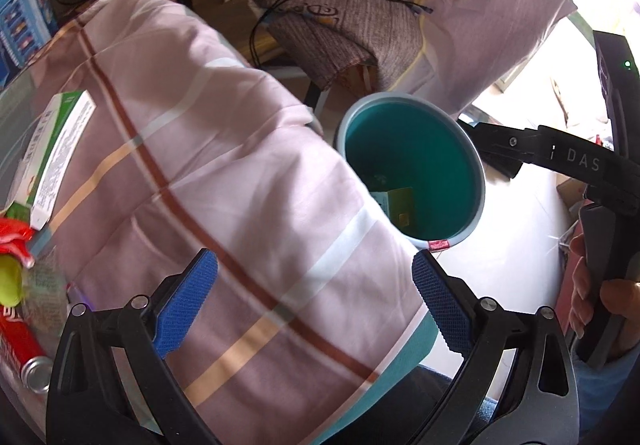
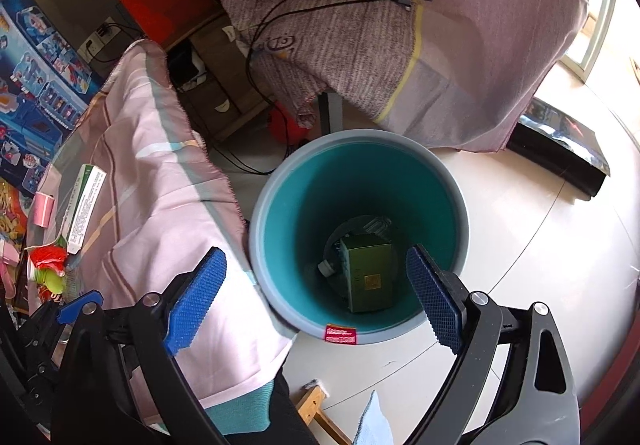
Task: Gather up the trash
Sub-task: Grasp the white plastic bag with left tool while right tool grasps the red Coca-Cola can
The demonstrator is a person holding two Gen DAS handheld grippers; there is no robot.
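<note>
One teal bin (image 2: 360, 181) held a green box (image 2: 370, 273) and perhaps a bottle; both grippers, left (image 1: 316, 305) and right (image 2: 316, 297), gaped wide, empty.

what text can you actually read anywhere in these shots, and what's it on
"i DAS": on the black body of the right gripper, seen from the left wrist.
White and green box: fine print, too small.
Red tag on the bin: blurred.
Red can: unreadable.
</note>
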